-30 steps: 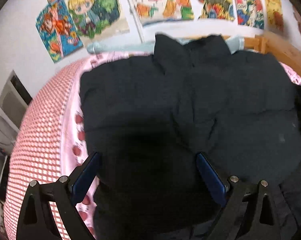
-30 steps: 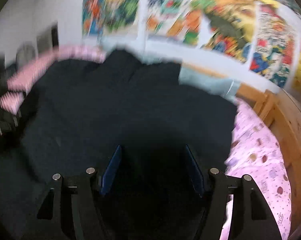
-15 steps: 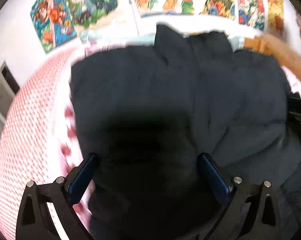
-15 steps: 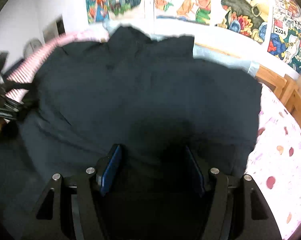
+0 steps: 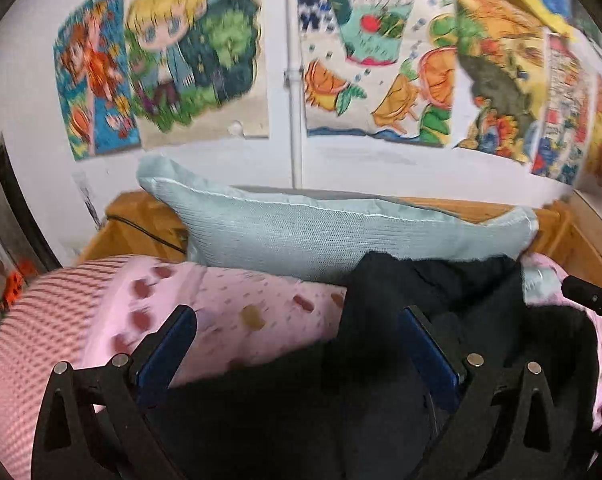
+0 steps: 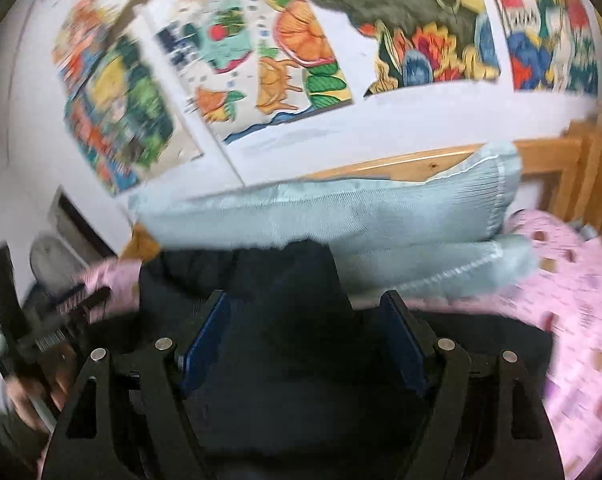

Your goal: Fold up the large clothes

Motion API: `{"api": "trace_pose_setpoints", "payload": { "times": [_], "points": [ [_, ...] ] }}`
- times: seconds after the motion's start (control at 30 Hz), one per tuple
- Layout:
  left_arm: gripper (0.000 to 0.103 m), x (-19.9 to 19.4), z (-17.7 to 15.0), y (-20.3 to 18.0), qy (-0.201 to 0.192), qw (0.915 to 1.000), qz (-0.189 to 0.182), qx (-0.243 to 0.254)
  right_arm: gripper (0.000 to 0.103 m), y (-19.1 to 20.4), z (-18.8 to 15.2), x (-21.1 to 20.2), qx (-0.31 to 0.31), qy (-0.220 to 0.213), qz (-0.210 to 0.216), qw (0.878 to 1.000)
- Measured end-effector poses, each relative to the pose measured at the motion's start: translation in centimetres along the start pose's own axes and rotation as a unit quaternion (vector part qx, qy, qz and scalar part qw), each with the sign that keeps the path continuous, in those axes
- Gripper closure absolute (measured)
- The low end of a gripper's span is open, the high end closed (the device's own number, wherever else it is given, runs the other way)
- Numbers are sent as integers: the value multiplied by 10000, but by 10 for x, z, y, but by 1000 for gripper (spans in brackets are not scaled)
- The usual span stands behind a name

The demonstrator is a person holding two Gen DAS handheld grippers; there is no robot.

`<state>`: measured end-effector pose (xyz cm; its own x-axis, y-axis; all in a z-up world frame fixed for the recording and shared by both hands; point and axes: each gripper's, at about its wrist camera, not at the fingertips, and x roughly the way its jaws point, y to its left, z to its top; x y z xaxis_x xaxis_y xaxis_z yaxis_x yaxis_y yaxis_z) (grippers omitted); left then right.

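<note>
Left wrist view looks across a bed: the left gripper has its blue pads spread wide, dark cloth lying under and between them with no pad visibly pressing on it. The dark garment is heaped at the far right of the pink spotted bedspread, its top edge touching the pale blue pillow that leans on the wooden bed frame.

From the right wrist view, the right gripper is opening its jaws, the same dark garment bunched between them but not pinched as far as the blur allows.

My judgement: the risk is an untidy fold. Cloth let go while the hands are moving may slump into a lump against the pillow, or snag on a pad and drag back. The left gripper's black frame sits close by, so a clash is possible.
</note>
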<state>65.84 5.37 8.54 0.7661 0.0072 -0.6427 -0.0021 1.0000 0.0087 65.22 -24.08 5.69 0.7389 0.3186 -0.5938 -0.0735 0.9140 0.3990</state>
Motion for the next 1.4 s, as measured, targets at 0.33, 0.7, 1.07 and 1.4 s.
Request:
{"api": "trace_pose_setpoints", "payload": {
  "times": [0.33,0.7,1.07,1.4],
  "points": [
    [66,52,-2,-12,182,9982,-370,-425,79,12,-1,60,-125,209,-260,9994],
    [96,-37,-46,-1,-980,9881,-955,-701,98,23,-40,-34,-1087,-756,-380,9905],
    [98,-142,-119,10,-1054,9899,-943,116,99,31,-101,-131,-1608,-1119,-217,9804],
    [99,-116,-166,16,-276,9964,-790,162,99,16,-146,-120,-1677,-511,-388,9837]
  ]
}}
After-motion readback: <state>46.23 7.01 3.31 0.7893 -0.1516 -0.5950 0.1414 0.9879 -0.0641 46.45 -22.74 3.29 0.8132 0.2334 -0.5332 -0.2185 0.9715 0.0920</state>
